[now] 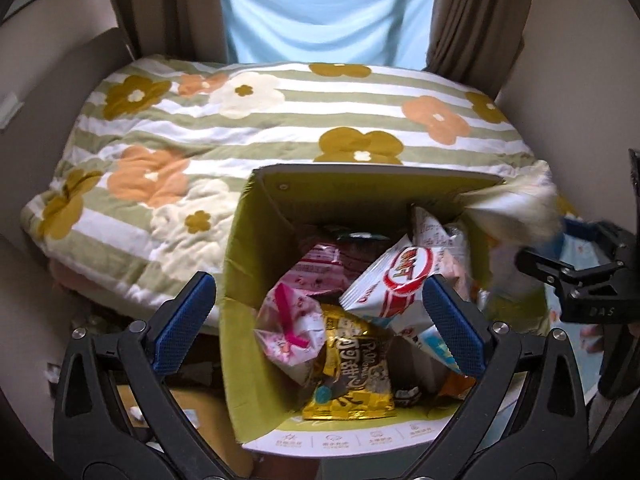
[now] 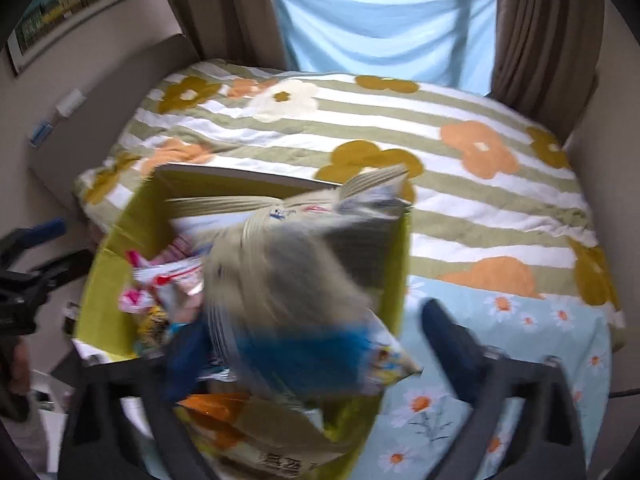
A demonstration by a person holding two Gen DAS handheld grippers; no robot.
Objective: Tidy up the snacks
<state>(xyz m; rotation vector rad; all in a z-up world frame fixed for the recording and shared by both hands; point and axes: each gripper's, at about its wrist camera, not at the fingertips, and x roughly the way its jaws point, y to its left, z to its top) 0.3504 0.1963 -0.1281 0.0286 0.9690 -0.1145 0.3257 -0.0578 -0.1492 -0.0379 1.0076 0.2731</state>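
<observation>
Left gripper [image 1: 316, 312] spread wide above green box [image 1: 256, 248], gripping nothing. Right gripper [image 2: 320, 344] fingers apart, blurred snack bag [image 2: 288, 280] loose between them.

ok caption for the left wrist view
Open left gripper above a green box of snack packets beside a floral quilt.

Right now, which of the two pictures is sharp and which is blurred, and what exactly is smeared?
Left wrist view: mostly sharp, snack packets in the green box readable; only the pale bag at its right edge is smeared. Right wrist view: strong motion blur on that bag and on the right gripper; the bedspread stays fairly clear. Both show fisheye bending.
</observation>
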